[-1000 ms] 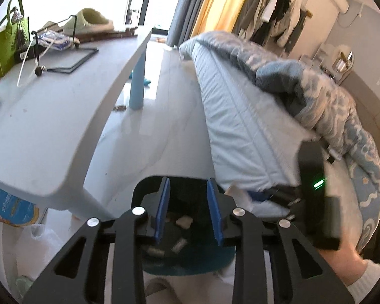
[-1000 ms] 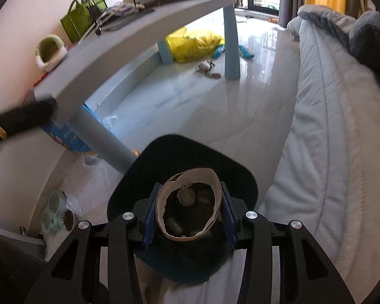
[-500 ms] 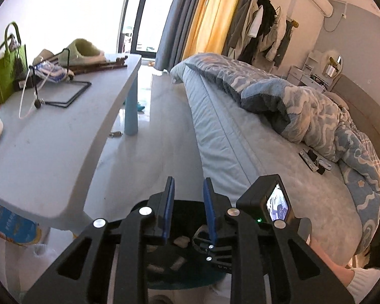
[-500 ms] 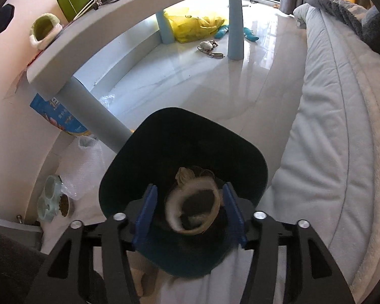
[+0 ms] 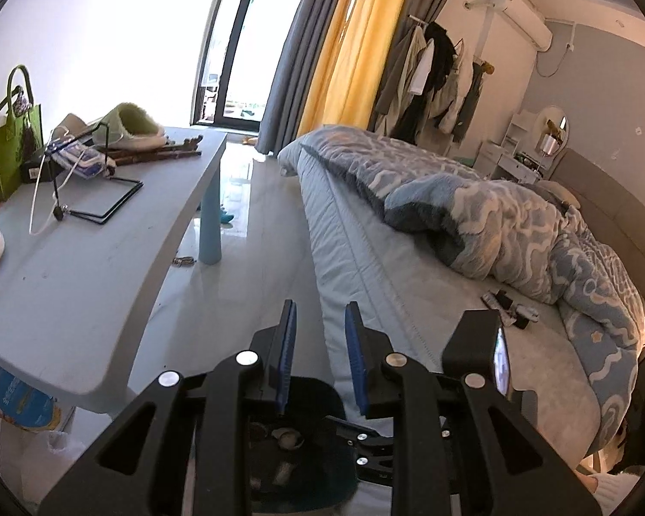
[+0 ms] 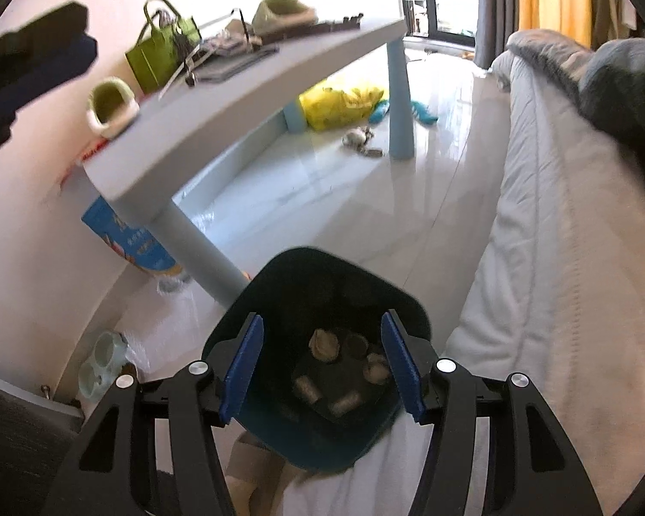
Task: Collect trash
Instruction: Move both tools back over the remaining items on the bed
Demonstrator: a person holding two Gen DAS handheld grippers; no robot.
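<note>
Dark teal plastic forms the trash bin point(image 6: 318, 296), which stands on the floor in the gap between the worktop point(image 6: 253, 86) leg and the bed point(image 6: 559, 258), within reach of both. Its position lets debris be dropped straight down from either side. Brown scraps point(image 6: 322, 346), probably shells or paper cores, lie on the bin floor; their exact kind cannot be told.

The right gripper point(image 6: 322, 357) is positioned directly over the bin mouth, pointing steeply down. Its fingers point(image 6: 241, 365) are spread apart and nothing sits between them, which fits a release over the bin. No item is gripped.

The left gripper point(image 5: 320, 357) is aimed higher, across the bed edge point(image 5: 365, 258), with the bin rim point(image 5: 318, 391) visible below it. Its fingers point(image 5: 286, 357) stand narrowly apart with a visible gap and hold nothing. The raised aim probably serves to scan for further trash.

Candidate items remain: small objects on the floor beside the far worktop leg point(image 6: 402, 99), and a yellow bag point(image 6: 339, 103) under the worktop. Slippers and a green bag on the worktop appear to be belongings, not trash.
</note>
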